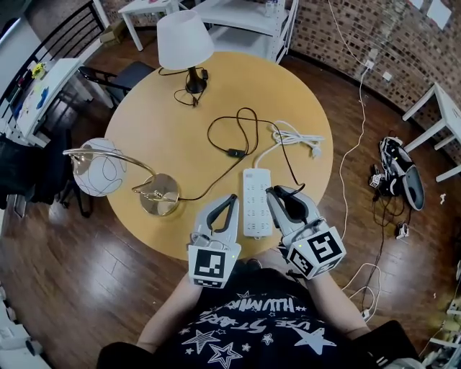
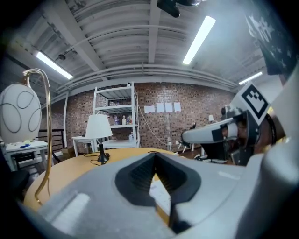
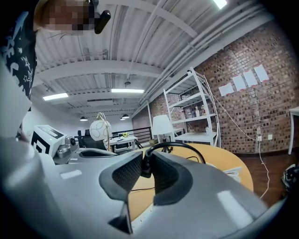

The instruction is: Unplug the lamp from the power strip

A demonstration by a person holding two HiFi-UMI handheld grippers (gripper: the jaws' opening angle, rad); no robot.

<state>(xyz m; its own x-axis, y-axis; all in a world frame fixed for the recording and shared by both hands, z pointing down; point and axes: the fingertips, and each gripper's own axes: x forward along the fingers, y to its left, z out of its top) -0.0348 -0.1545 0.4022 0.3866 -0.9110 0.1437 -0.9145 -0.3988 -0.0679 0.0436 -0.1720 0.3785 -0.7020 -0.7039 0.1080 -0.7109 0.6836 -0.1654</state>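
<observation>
A white power strip [image 1: 257, 202] lies near the table's front edge, and its white cable [image 1: 295, 137] is coiled behind it. A gold lamp with a globe shade [image 1: 99, 167] stands at the left. Its black cord [image 1: 234, 153] loops across the round table [image 1: 173, 130] to my right gripper [image 1: 274, 192]. That gripper is shut on the black plug [image 3: 145, 164] just right of the strip, and the cord arches away from the jaws. No plug shows in the strip's sockets. My left gripper [image 1: 231, 198] is shut on nothing, just left of the strip. The left gripper's [image 2: 154, 156] tips meet.
A second lamp with a white shade [image 1: 185, 39] and its own black cord stands at the table's far side. White shelving [image 1: 248, 18] and small white tables stand behind. Shoes [image 1: 403, 169] and cables lie on the wood floor at the right.
</observation>
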